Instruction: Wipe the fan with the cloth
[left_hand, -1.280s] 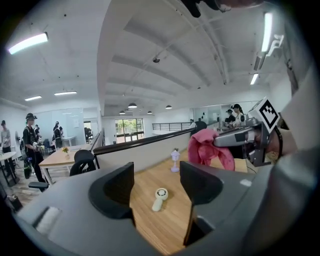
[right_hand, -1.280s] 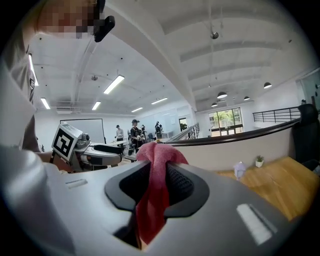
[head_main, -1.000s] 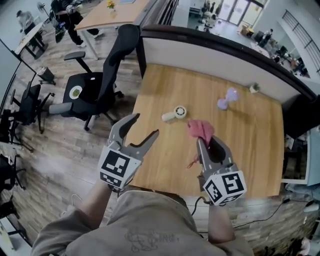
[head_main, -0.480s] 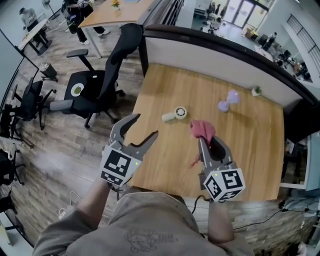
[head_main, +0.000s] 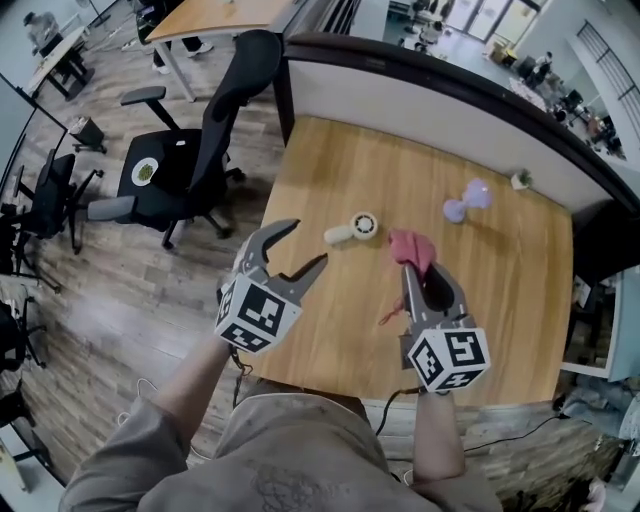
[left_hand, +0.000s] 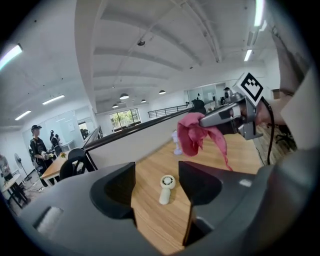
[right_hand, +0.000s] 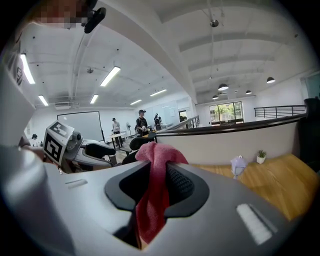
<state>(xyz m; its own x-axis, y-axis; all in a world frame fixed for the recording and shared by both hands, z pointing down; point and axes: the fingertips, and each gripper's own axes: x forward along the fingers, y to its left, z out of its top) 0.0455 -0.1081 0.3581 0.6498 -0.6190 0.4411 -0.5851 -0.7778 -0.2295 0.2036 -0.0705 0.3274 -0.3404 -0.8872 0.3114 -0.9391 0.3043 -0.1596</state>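
Two grippers were up over the near edge of the wooden table (head_main: 490, 300), each in one of the person's hands. L gripper (head_main: 305, 245) sat at the table's near-left corner w/ jaws spread wide and nothing between them; its view looked thru the gap at the fan (left_hand: 165, 187), which lay flat on the tabletop beyond, touching neither jaw. R gripper (head_main: 425, 272) had its jaws clamped on the cloth (right_hand: 155, 195), a pink-red rag bunched up above the tips w/ a thin tail hanging below. From the head view the fan, small and cream-white, lay approx mid-table toward the left side, round head to the right and handle to the left. The cloth hung just right of it and apart from it; L gripper view showed the rag held up in the air, above the tabletop and clear of the fan. Farther back on the right stood a small purple object (head_main: 465, 200), and a tiny potted plant (head_main: 520, 179) sat near the far edge by the low partition (head_main: 430, 105). A black office chair (head_main: 205, 140) stood on the wood floor left of the table, and other people were at desks in the bkgd
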